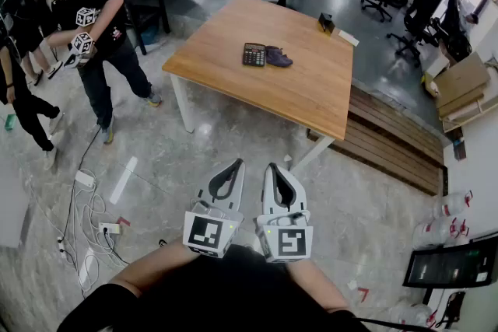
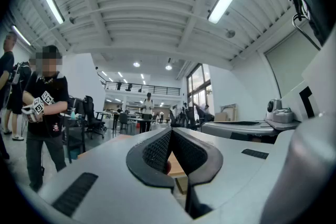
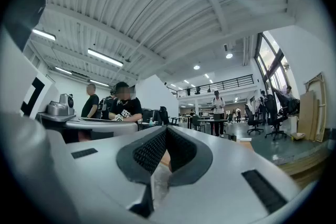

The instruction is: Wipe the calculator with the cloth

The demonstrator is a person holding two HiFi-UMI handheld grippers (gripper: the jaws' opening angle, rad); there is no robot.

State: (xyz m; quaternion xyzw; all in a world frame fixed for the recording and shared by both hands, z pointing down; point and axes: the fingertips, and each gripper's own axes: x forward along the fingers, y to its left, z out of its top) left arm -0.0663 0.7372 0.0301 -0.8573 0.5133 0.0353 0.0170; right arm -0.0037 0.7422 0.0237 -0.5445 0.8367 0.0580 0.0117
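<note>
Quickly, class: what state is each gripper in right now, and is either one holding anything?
White left gripper: closed, jaws together, holding nothing.
White right gripper: closed, jaws together, holding nothing.

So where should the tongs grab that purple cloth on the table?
Probably pinch the cloth by its bunched-up top, coming down from above on its right side. It lies crumpled in a low heap on the table, so folds stick up, and the calculator sits close on its left.

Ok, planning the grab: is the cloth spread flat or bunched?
Bunched: the cloth sits as a crumpled heap beside the calculator.
</note>
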